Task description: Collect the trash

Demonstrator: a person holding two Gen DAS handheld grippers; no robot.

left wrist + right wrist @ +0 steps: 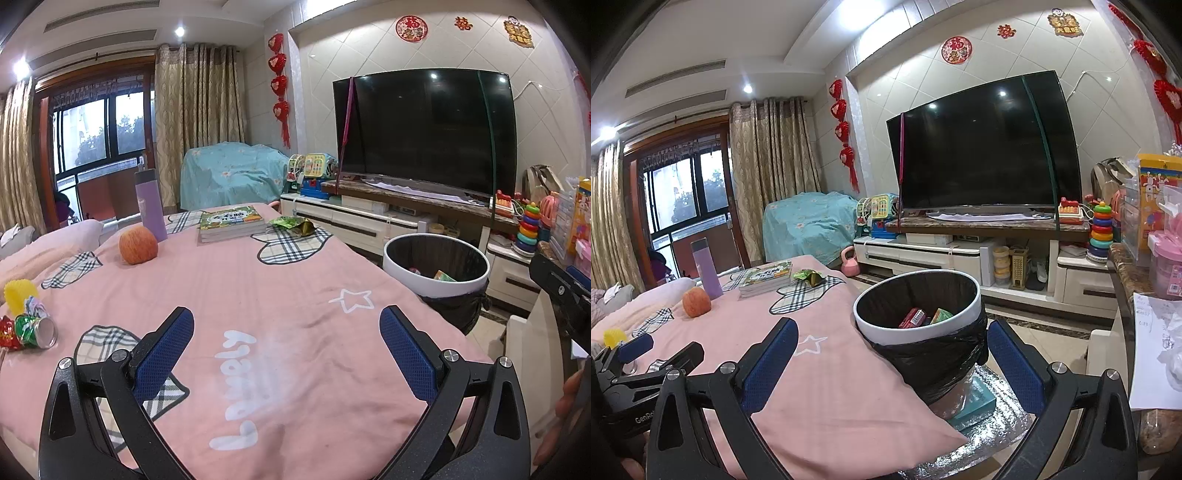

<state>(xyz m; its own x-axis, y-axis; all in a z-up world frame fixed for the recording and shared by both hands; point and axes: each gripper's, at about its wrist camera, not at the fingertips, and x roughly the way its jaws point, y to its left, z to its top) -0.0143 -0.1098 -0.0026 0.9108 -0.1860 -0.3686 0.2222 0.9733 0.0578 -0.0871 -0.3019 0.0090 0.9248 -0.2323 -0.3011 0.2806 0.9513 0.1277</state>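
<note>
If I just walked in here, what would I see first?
Probably the big black TV on the far wall, dark and shiny above its stand. Next, the pink blanket spread over the table, with an orange-red apple by a purple bottle, and crumpled wrappers at its left edge. Beside the table stands a white trash bin with a black bag and some packets already inside.

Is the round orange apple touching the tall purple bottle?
Apart. The left wrist view shows pink cloth between the round orange apple and the tall purple bottle.
</note>
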